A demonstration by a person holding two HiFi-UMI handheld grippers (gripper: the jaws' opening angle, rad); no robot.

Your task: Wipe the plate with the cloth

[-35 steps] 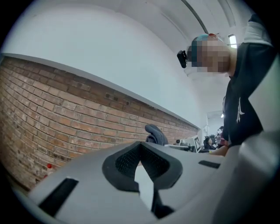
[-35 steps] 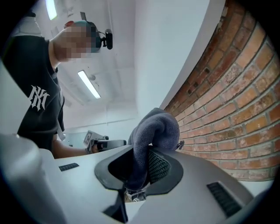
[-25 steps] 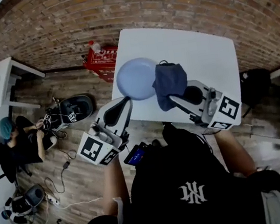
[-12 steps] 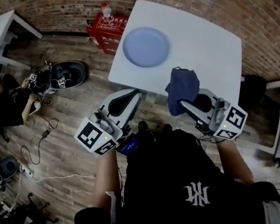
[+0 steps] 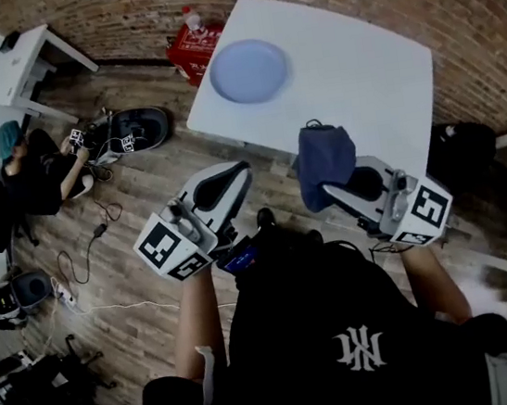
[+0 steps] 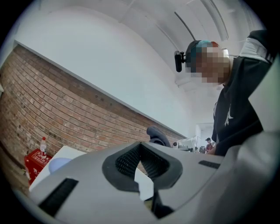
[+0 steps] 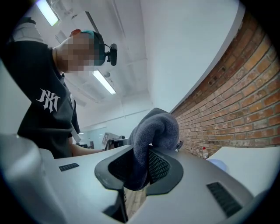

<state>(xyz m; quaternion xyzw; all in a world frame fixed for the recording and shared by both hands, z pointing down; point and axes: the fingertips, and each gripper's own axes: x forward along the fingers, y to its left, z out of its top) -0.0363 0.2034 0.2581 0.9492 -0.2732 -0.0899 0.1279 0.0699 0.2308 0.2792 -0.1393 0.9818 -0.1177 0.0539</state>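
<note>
The plate sits way out ahead of both sets of fingers, close to the far left corner of the tabletop. The cloth is pinched in the right gripper, bunched up over the fingers. The left gripper has its fingers pressed together with nothing in them.

My worry: nothing braces that plate, so a sideways wipe could scoot it off the left edge onto the floor by the red crate. The cloth is only held by a fold, so it might drag loose too.

There's plenty of bare tabletop to the right of the plate, so I'd wipe that way.
</note>
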